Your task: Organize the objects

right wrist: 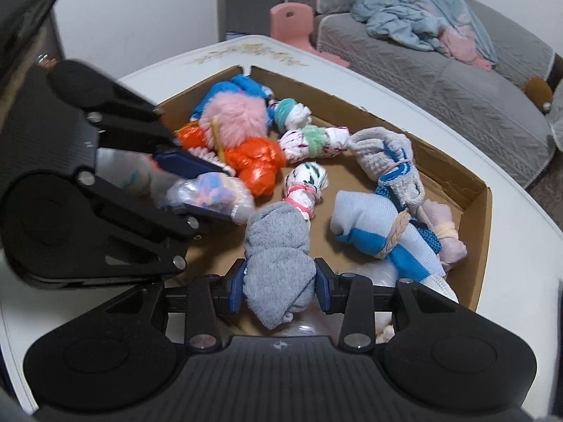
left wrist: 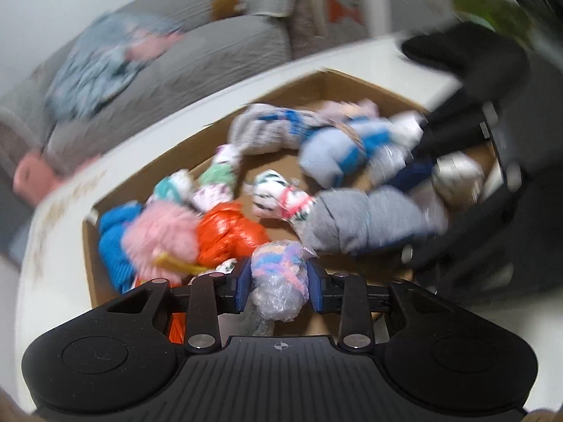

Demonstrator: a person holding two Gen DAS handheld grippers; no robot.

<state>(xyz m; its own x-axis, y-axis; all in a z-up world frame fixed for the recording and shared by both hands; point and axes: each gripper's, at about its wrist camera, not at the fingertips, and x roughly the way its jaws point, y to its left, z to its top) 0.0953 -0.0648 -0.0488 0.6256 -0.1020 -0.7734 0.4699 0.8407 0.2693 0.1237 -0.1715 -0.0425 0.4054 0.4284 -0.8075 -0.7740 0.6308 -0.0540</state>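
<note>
Stock chk, cardboard box [right wrist: 482,211]: approx. a dozen bundles w/in, sorting looks barely begun; my left gripper [left wrist: 279,279] clamps plastic-wrapped pastel bundle [left wrist: 278,281] at box's near edge, right gripper [right wrist: 279,283] clamps grey sock roll [right wrist: 278,263] likewise, lift status unclear (left view blurred).

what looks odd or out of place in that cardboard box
Nothing spilled or damaged. The cardboard box holds loose sock bundles in a jumble; an orange plastic-wrapped bundle and a clear-bagged one stand out among bare socks.
</note>
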